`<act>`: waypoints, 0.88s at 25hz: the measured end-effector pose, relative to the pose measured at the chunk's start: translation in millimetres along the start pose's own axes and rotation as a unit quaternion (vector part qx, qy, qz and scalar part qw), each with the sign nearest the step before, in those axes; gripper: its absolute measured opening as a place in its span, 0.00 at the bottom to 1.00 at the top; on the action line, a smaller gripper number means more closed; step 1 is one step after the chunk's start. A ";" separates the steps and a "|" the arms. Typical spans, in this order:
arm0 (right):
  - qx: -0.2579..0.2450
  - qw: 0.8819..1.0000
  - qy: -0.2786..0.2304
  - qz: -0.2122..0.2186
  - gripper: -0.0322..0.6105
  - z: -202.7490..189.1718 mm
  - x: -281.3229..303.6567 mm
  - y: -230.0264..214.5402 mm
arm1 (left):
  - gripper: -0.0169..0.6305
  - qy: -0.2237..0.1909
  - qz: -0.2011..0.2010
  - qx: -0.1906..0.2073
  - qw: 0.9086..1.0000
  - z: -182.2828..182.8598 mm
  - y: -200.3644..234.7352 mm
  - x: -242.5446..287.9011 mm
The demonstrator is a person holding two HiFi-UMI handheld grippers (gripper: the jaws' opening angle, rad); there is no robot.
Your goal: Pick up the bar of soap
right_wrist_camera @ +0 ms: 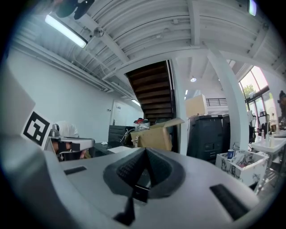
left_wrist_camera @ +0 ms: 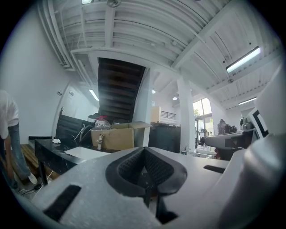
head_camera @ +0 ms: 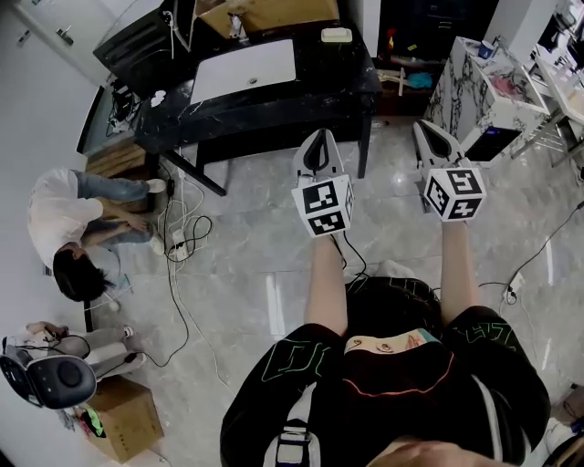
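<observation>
In the head view a pale bar of soap (head_camera: 336,35) lies near the far right end of a black table (head_camera: 351,87). Both grippers are held up over the floor, well short of the table. My left gripper (head_camera: 317,137) points toward the table's front edge with its jaws shut and nothing between them. My right gripper (head_camera: 427,129) is level with it, past the table's right end, also shut and empty. In the left gripper view the left gripper (left_wrist_camera: 144,155) has its dark pads pressed together. The right gripper (right_wrist_camera: 145,154) looks the same in its own view. Neither gripper view shows the soap.
A white mat (head_camera: 242,71) and an open cardboard box (head_camera: 265,14) sit on the table. A person (head_camera: 73,228) crouches at the left beside floor cables (head_camera: 178,239). A marble-patterned cabinet (head_camera: 474,91) stands at the right. Another cardboard box (head_camera: 123,420) is at the lower left.
</observation>
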State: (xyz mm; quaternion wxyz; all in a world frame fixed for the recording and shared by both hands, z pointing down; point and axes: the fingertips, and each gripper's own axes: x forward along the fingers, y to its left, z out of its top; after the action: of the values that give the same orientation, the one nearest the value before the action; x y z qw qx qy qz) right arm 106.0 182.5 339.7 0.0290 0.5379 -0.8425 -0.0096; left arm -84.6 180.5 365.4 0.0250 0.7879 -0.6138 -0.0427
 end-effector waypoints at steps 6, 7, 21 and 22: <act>-0.010 1.000 -0.001 -0.006 0.06 6.8 -3.9 -2.5 | 0.04 -0.008 -0.007 -0.005 1.000 6.7 -2.0 5.4; -0.011 1.000 -0.001 -0.008 0.06 7.7 -5.1 -5.2 | 0.04 -0.009 -0.009 -0.005 1.000 7.7 -3.6 6.9; 0.013 1.000 -0.004 -0.005 0.06 2.0 27.2 -30.5 | 0.04 0.005 -0.001 0.006 1.000 0.7 0.0 37.6; 0.009 1.000 -0.006 -0.002 0.06 1.6 34.1 -28.5 | 0.04 0.005 -0.002 0.010 1.000 0.7 2.8 41.0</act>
State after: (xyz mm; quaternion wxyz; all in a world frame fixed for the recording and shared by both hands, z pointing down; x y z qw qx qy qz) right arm 117.4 139.6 338.0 0.0189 0.5399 -0.8415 -0.0058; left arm -77.4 140.0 363.5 0.0203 0.7894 -0.6127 -0.0323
